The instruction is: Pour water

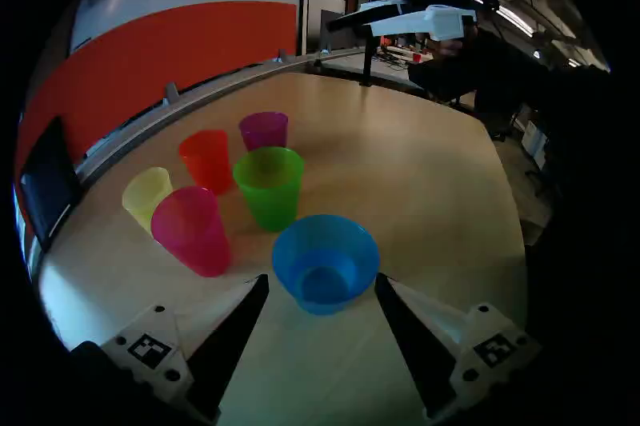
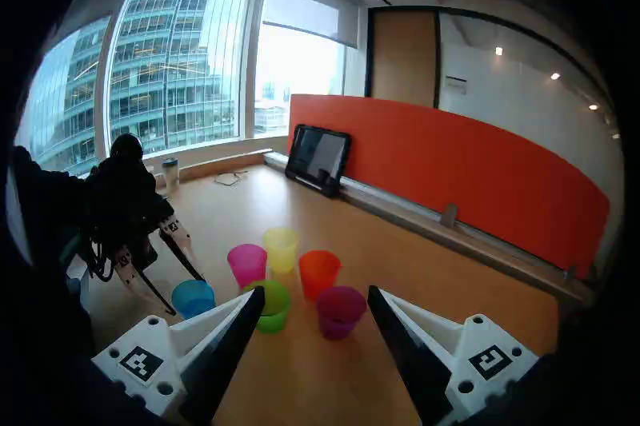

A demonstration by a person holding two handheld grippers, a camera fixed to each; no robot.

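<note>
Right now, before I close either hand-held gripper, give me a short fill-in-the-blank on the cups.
The cup nearest the left hand-held gripper is ____. The table holds ____ cups. The right hand-held gripper has its jaws ____. Farthest from the left one, behind the green cup, stands the ____ cup.
Missing words: blue; six; open; purple.

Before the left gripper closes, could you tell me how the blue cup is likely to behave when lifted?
The blue cup looks like thin translucent plastic, so probably light and apt to flex if squeezed hard. Its smooth walls taper to a narrower base, so it may slip, or tip if pushed near the rim.
</note>
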